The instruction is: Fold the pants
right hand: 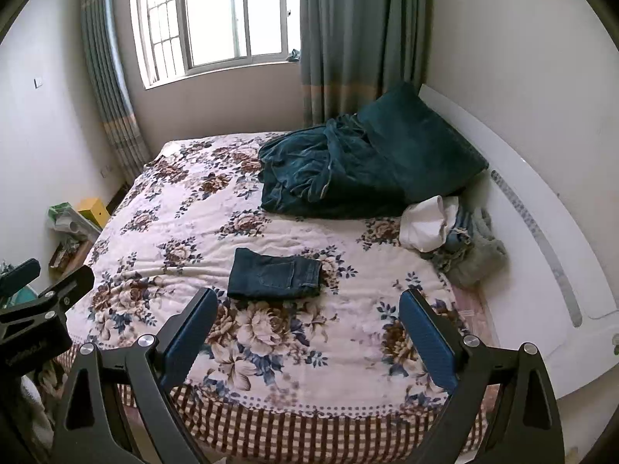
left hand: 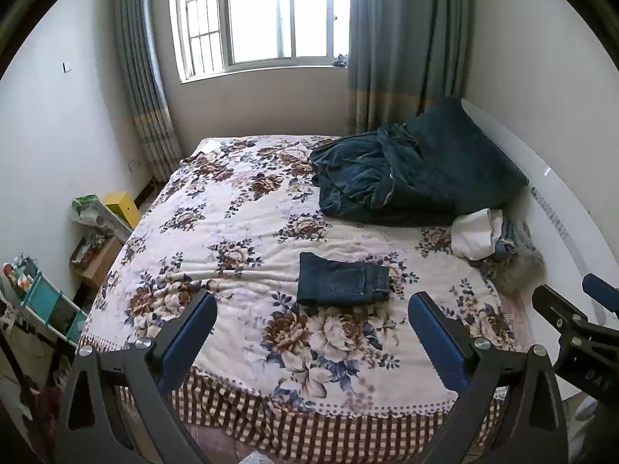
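Pale walls enclose our small bedroom, with a bright barred window [left hand: 267, 19] flanked by grey-green striped curtains [left hand: 402, 38]; below it spreads the wide bed [left hand: 240, 208] under a cream quilt printed with brown and blue flowers, its white curved headboard [right hand: 541, 208] running along the right side; near that headboard we see a rumpled dark teal velvet blanket [left hand: 410, 170] lying against a matching pillow, and just beside it a small heap of white and grey clothes [left hand: 491, 243]; on the floor at the left stands a yellow box [left hand: 123, 207]; the folded dark blue denim pants [left hand: 342, 280] lie flat on the quilt towards the near edge of the bed, back pocket up, apart from everything else; our left gripper [left hand: 311, 328] hovers over the near edge, its blue-padded fingers spread wide and holding nothing; our right gripper [right hand: 307, 328] hangs alongside, fingers equally wide apart and empty, neither touching the pants.
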{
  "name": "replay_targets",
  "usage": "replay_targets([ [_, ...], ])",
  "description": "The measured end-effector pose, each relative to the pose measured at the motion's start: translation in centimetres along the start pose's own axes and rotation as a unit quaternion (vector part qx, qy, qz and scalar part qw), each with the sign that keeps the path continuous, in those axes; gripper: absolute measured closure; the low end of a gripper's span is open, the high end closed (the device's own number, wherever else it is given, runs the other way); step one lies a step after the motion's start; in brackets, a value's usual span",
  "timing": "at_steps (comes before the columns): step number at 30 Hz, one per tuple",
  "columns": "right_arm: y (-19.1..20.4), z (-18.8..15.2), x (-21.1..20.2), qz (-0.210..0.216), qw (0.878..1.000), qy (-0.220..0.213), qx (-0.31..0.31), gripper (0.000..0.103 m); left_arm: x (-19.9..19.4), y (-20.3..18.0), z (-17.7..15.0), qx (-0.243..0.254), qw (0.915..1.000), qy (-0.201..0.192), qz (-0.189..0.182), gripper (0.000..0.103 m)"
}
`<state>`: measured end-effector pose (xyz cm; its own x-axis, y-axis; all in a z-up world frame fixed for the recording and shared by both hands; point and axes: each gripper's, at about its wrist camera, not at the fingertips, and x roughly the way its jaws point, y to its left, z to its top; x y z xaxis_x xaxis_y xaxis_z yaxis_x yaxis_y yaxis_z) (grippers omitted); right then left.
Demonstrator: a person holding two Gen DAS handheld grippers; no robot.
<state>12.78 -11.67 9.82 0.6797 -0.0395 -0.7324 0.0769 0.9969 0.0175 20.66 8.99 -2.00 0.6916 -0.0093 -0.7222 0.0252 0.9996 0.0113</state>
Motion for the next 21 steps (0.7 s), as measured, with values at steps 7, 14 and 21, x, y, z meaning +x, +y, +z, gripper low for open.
replay_targets([
  [7,-0.8,-0.3,-0.2,0.003,1.000,0.004,-0.002,0.004,-0.5,-0.1,-0.8,-0.013,0.9999,-0.008,0.002,0.000],
  [14,-1.1,-0.2,2.0,-0.010,1.000,-0.004,-0.010,0.003,1.6,-0.6,-0.9,-0.014,0.9998,0.001,0.017,0.000],
  [21,-0.9,0.4,6.6,-0.021,1.000,-0.006,-0.001,0.003,4.7,-1.2,-0.7,-0.007,0.9993,0.005,0.037,0.000],
])
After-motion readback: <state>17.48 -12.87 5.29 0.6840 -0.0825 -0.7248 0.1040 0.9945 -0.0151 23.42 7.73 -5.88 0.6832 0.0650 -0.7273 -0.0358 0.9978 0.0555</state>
